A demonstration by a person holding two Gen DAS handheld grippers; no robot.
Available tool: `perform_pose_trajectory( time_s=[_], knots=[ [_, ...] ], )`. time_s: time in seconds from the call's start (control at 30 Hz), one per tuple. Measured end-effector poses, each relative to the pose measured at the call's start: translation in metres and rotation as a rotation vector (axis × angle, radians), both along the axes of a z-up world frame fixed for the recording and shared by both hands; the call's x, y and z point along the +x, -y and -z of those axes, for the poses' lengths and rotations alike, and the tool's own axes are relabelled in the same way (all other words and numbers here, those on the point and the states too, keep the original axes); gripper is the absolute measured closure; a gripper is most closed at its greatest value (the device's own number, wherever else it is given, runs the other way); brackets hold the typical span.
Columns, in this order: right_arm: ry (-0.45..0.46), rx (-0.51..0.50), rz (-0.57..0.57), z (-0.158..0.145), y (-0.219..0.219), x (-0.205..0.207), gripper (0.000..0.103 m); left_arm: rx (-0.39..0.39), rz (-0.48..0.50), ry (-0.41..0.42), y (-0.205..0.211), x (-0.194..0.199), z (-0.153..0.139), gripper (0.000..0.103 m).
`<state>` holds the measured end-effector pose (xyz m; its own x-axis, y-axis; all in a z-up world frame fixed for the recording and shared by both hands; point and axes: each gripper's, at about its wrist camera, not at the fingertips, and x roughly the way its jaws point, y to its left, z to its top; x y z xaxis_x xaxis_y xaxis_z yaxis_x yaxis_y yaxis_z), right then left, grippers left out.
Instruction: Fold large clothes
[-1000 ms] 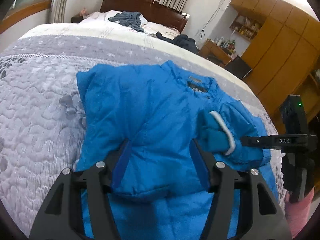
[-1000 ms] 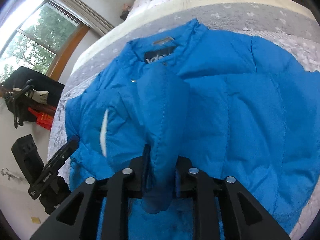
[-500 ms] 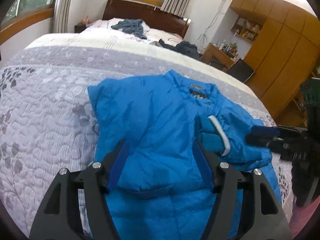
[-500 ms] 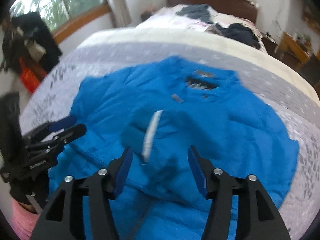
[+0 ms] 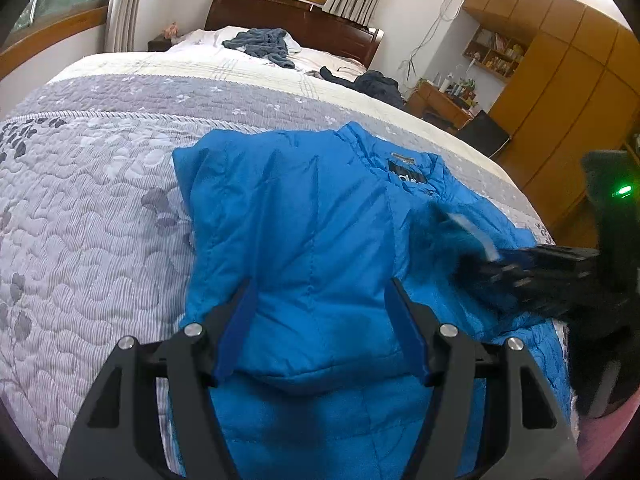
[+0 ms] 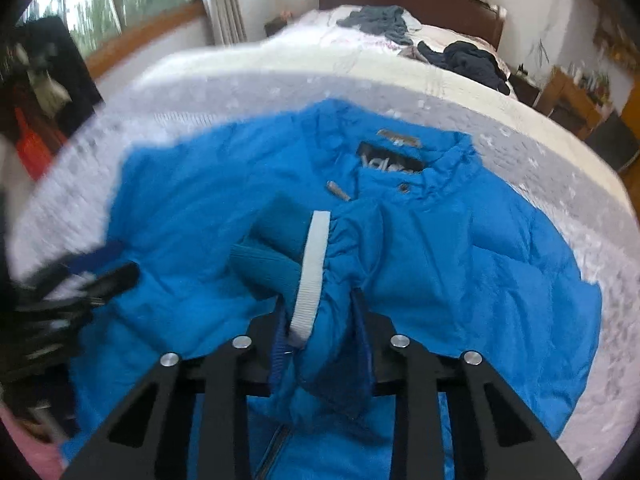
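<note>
A blue padded jacket lies front-up on the bed, collar and black label at the far side. In the right wrist view the jacket has one sleeve folded across its chest, ending in a knit cuff with a white band. My right gripper is shut on that sleeve just behind the cuff, with fabric bunched between the fingers. From the left wrist camera it shows as a blur at the right. My left gripper hovers open over the jacket's lower body, holding nothing.
A grey quilted bedspread surrounds the jacket. Dark clothes lie near the headboard, with another dark heap to their right. Wooden wardrobes stand at the right. A black bag sits by the window at the left.
The right gripper let go of the sleeve, stood open half a second ago, and has now shut on it again near the cuff. The left gripper stayed open and drew back slightly.
</note>
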<state>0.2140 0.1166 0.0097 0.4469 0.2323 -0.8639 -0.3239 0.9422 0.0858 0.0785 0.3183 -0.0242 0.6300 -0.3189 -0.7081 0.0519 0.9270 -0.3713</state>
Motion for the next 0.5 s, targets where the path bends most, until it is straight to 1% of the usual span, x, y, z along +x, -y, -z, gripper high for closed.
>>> perform_pose_trajectory(
  time_s=[0.07,0.13,0.2,0.27,0.33,0.4,0.43,0.5],
  knots=[
    [0.005,0.075,0.018,-0.014,0.021,-0.004,0.073,0.003,-0.003,-0.001,-0.001,0.000,0.001,0.038],
    [0.012,0.160,0.061,-0.029,0.055,-0.009,0.073,0.008,-0.004,0.000,0.000,0.000,0.002,0.038],
    [0.014,0.206,0.100,-0.036,0.081,-0.011,0.073,0.013,-0.006,0.001,0.001,-0.002,0.002,0.038],
    [0.009,0.255,0.164,-0.038,0.119,-0.015,0.074,0.018,-0.007,0.003,0.002,-0.002,0.002,0.038],
    [0.000,0.268,0.217,-0.034,0.147,-0.017,0.074,0.025,-0.009,0.004,0.003,-0.002,0.003,0.038],
    [-0.015,0.251,0.285,-0.025,0.175,-0.018,0.074,0.033,-0.012,0.006,0.004,-0.002,0.003,0.038],
    [-0.022,0.238,0.308,-0.021,0.184,-0.020,0.072,0.036,-0.014,0.006,0.004,-0.003,0.003,0.038],
    [-0.041,0.221,0.359,-0.012,0.205,-0.021,0.072,0.041,-0.015,0.008,0.005,-0.004,0.002,0.038]
  ],
)
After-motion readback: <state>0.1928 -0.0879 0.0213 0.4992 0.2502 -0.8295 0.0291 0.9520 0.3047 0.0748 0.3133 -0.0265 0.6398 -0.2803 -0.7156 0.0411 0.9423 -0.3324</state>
